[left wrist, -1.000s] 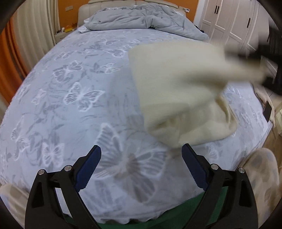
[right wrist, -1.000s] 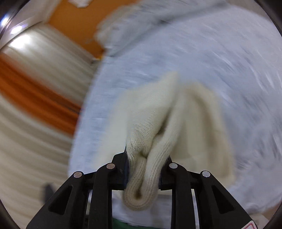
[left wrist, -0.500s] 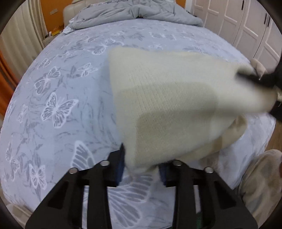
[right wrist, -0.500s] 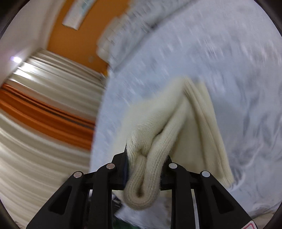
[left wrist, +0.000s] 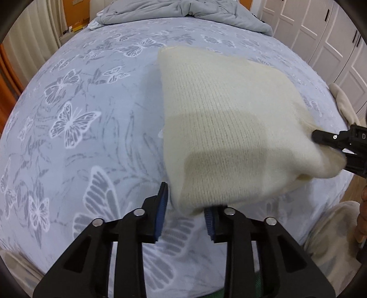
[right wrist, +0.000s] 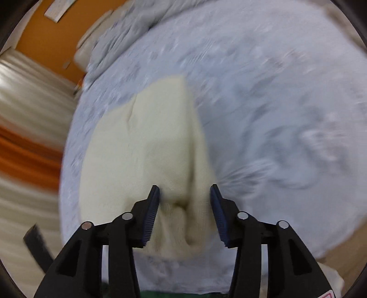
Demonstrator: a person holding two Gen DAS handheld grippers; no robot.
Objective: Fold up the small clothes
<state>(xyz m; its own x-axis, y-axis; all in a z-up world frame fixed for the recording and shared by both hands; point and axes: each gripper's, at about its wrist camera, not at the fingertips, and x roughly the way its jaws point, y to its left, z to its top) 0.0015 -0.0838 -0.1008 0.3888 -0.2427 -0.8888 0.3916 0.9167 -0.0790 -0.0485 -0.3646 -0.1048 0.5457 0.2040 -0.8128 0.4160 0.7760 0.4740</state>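
A cream knitted garment [left wrist: 229,128] lies folded on the butterfly-print bed sheet [left wrist: 80,114]. My left gripper [left wrist: 185,206] is open, its jaws either side of the garment's near corner. My right gripper [right wrist: 184,206] is open too, with the garment's bunched edge [right wrist: 176,220] loose between its jaws. The right gripper also shows in the left wrist view [left wrist: 339,142] at the garment's right corner. The right wrist view is blurred by motion.
A rumpled grey duvet [left wrist: 183,11] lies at the far end of the bed. White wardrobe doors [left wrist: 321,34] stand to the right, curtains [right wrist: 27,110] to the left. Another cream cloth [left wrist: 344,103] lies at the bed's right edge.
Both grippers lowered the garment onto the bed and opened. The left gripper closed on its corner half a second ago and has now let go, as has the right.
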